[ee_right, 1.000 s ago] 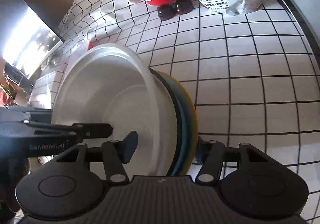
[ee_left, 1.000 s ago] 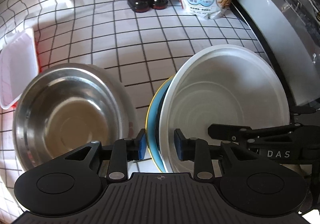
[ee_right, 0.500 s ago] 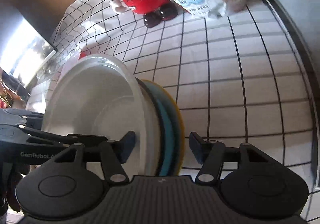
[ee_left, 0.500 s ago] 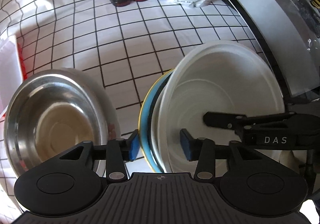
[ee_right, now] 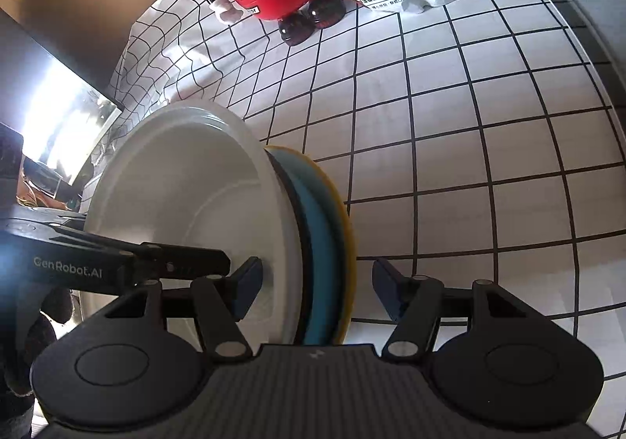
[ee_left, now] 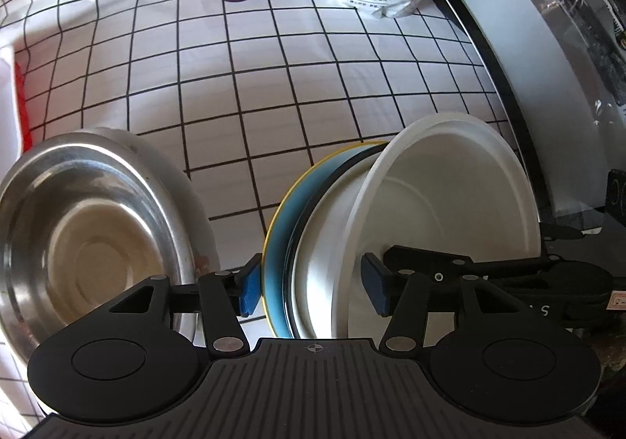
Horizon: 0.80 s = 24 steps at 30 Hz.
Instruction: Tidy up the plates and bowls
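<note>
I have both grippers, left (ee_left: 311, 288) and right (ee_right: 315, 292), spread wide astride the stack of plates (ee_left: 281, 227) topped by a white bowl (ee_right: 184, 204), rims edge-on between the fingers on the bench (ee_right: 489, 149).

Left gripper (ee_left: 311, 290) jaws spread wide, level. Right gripper (ee_right: 317, 292) likewise agape, fingers pointing forward. Facing each other.

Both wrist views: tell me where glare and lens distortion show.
Left wrist view: sunlight glares off the steel bowl, and the grid cloth lines bow outward. Right wrist view: a blown-out bright patch at the left edge, and the grid lines curve strongly.
</note>
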Available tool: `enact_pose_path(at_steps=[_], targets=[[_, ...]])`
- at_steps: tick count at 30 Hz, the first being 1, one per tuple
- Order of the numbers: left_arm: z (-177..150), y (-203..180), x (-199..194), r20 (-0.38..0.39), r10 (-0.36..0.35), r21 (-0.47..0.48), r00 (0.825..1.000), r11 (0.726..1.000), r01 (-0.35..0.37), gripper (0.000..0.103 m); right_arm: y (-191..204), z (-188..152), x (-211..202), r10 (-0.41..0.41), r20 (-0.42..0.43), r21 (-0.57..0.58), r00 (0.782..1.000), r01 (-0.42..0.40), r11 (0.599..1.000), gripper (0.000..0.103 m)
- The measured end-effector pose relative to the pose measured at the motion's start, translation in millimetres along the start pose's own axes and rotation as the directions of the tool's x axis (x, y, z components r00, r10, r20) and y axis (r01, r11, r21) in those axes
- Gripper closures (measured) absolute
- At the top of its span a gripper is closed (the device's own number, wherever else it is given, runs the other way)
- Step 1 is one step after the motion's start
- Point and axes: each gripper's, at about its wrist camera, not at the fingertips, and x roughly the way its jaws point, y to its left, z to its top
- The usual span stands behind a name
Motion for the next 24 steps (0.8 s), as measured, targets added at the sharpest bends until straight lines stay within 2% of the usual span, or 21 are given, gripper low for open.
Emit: enact_pose_path(at_steps=[3, 8, 12, 13, 18, 21, 24], targets=[[-0.1, -1.6, 2.3, -0.006, -0.002, 0.006, 1.000, 1.000, 0.002, 0.041, -1.9, 0.1, 0.4, 0.016, -0.013, 0.023, 1.000, -0.015, 1.000, 0.041], [-2.6, -0.3, -0.7, -0.001, -0.018, 0.009, 1.000, 1.000, 0.018, 0.041, -10.7, -1.1, 2.6, 0.058, -0.049, 0.099, 0.997, -0.053, 0.994, 0.042], [-4.4, -4.7, 2.3, 0.003, 0.024, 0.026, 1.000, 0.999, -0.024, 0.042, -9.0, -4.1, 3.1, 0.070, -0.057, 0.124, 0.996, -0.063, 0.990, 0.042], [-4.5, -5.5, 2.6, 0.007, 0.033, 0.029, 0.999, 0.999, -0.033, 0.042, -7.8, -4.6, 3.1, 0.069, -0.057, 0.126, 0.996, -0.062, 0.990, 0.046], [-4.2, -4.0, 2.4, 0.009, 0.028, 0.027, 1.000, 0.999, -0.028, 0.042, -10.1, -5.7, 3.0, 0.089, -0.056, 0.163, 0.994, -0.079, 0.984, 0.046], [-4.9, -4.7, 1.5, 0.012, 0.026, 0.037, 1.000, 0.999, -0.027, 0.042, -10.0, -6.3, 3.1, 0.080, -0.052, 0.156, 0.995, -0.071, 0.985, 0.046], [-5.2, -5.4, 1.0, 0.014, 0.023, 0.038, 1.000, 0.999, -0.024, 0.042, -7.7, -5.8, 2.9, 0.037, -0.047, 0.144, 0.998, -0.030, 0.989, 0.045]])
